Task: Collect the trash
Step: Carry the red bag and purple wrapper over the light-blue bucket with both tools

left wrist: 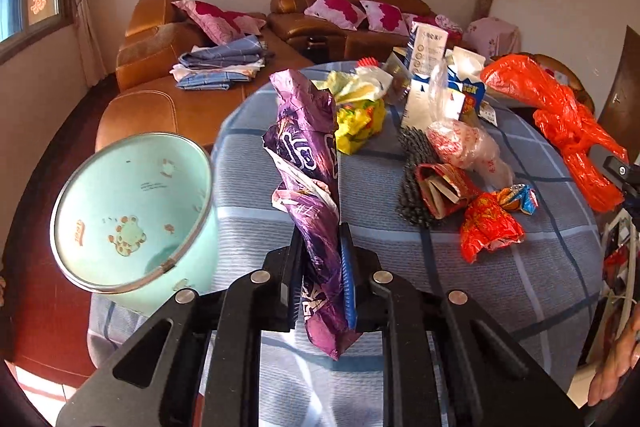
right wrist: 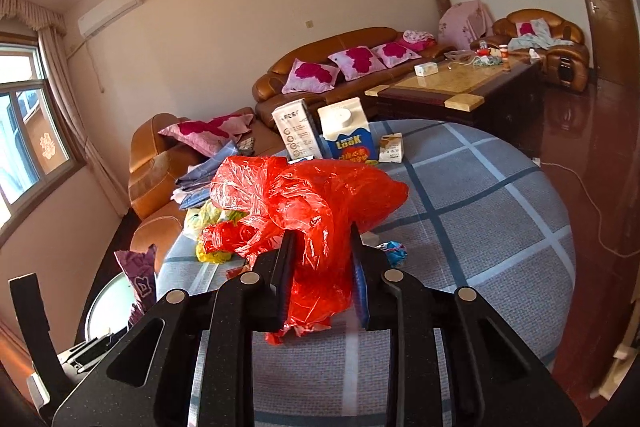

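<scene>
My left gripper (left wrist: 320,239) is shut on a crumpled purple snack bag (left wrist: 308,163) and holds it upright above the table, just right of a mint-green trash bin (left wrist: 132,211) at the table's left edge. The purple bag (right wrist: 140,271) and the bin rim (right wrist: 108,307) also show low left in the right wrist view. My right gripper (right wrist: 322,239) is shut on a red plastic bag (right wrist: 296,203), held above the table; the bag also shows at the right of the left wrist view (left wrist: 560,115).
On the blue checked tablecloth (left wrist: 500,287) lie a yellow wrapper (left wrist: 360,119), a black mesh piece (left wrist: 416,171), red wrappers (left wrist: 488,231), a clear bag (left wrist: 464,143) and milk cartons (right wrist: 348,135). Brown sofas (left wrist: 160,75) and a coffee table (right wrist: 448,91) stand behind.
</scene>
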Demonstrator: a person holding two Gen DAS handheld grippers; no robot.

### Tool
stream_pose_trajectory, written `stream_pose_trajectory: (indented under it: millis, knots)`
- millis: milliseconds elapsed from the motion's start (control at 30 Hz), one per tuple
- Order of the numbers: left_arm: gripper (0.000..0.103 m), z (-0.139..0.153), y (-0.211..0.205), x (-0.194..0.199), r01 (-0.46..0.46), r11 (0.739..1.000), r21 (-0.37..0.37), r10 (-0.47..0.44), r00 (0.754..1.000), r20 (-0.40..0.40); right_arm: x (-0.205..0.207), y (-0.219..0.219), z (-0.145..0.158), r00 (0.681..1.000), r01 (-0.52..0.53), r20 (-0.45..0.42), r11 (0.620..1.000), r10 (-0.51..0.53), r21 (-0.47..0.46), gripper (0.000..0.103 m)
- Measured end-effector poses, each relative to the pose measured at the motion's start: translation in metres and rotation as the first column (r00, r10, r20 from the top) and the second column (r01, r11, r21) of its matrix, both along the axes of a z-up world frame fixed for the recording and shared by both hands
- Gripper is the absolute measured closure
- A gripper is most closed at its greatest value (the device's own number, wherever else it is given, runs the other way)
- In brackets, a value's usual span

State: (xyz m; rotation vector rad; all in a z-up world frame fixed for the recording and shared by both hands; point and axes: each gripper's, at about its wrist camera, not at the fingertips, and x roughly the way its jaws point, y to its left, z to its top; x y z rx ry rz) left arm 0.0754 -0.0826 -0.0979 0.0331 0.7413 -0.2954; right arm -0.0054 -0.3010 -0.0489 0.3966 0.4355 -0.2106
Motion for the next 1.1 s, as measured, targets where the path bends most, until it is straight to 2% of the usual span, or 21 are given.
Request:
stream_pose_trajectory:
  millis: [267,467,667,800,1100]
  knots:
    - [0.086,0.025,0.073,0.009,-0.146,0.989,0.016,0.145,0.988,0.052,0.026,0.061,0.013,0.990,-0.141,-0.002,0.989,0.141,-0.052,0.077]
    - [0.086,0.040,0.130,0.020,-0.272,0.962,0.033,0.266,0.957,0.111,0.053,0.111,0.020,0.972,-0.233,-0.014,0.970,0.233,-0.074,0.077]
    - [0.086,0.047,0.169,0.030,-0.357,0.934,0.028,0.351,0.928,0.128,0.076,0.152,0.019,0.951,-0.308,-0.042,0.945,0.305,-0.109,0.077]
    - [0.085,0.047,0.180,0.037,-0.370,0.929,0.024,0.365,0.923,0.123,0.091,0.174,0.017,0.939,-0.343,-0.065,0.929,0.337,-0.136,0.077]
    - [0.082,0.024,0.180,0.053,-0.319,0.945,0.071,0.315,0.947,0.060,0.125,0.221,-0.001,0.907,-0.417,-0.154,0.889,0.393,-0.189,0.077]
